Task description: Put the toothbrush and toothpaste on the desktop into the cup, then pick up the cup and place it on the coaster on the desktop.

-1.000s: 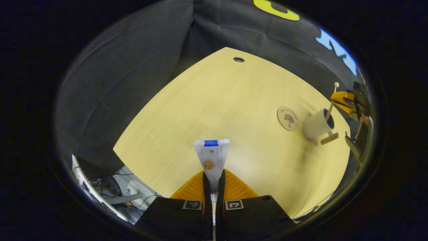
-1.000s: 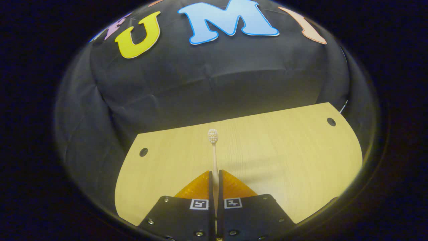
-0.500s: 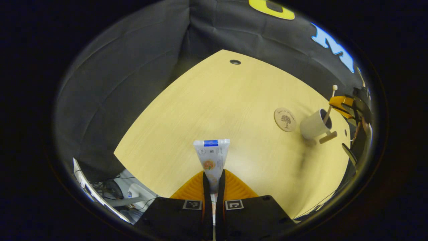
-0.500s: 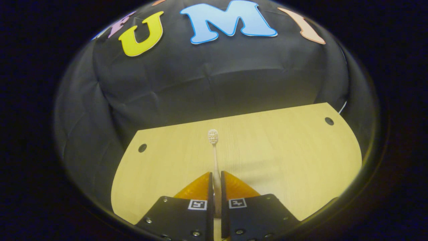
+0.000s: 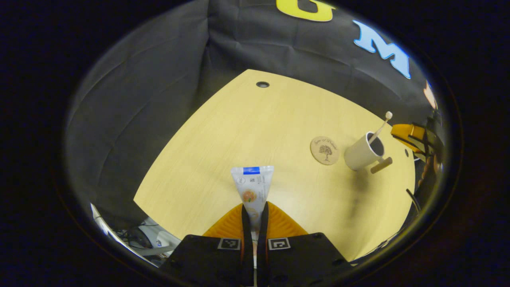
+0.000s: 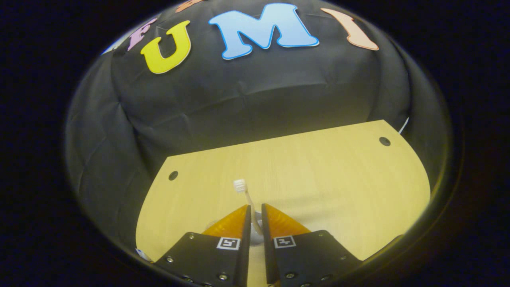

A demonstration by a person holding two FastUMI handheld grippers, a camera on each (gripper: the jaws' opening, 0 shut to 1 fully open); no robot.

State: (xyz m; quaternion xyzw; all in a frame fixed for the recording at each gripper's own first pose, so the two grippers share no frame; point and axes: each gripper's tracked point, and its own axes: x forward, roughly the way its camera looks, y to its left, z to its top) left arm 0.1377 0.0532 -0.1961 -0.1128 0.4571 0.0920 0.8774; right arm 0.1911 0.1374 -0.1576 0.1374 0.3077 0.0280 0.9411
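Note:
My left gripper (image 5: 255, 205) is shut on a white toothpaste tube (image 5: 252, 185), which sticks out forward above the wooden desktop (image 5: 239, 131). To the far right stands a pale cup (image 5: 360, 151) with a wooden handle. The toothbrush (image 5: 380, 125) stands in the cup and leans on its rim. A round wooden coaster (image 5: 325, 150) lies just left of the cup. In the right gripper view, my right gripper (image 6: 256, 208) is open a little. The toothbrush (image 6: 244, 191) tilts left between its fingers, free of both. That gripper (image 5: 414, 133) hangs just right of the cup.
Cable holes (image 5: 262, 84) (image 6: 384, 141) (image 6: 173, 175) mark the desk's far corners. Below the desk's near left edge lie cables and equipment (image 5: 147, 239). The black cloth wall closes the desk's far sides.
The right gripper's fingers have parted and let go of the toothbrush, which dropped lower and tipped left. The left gripper turned, so cup and coaster moved left in its view.

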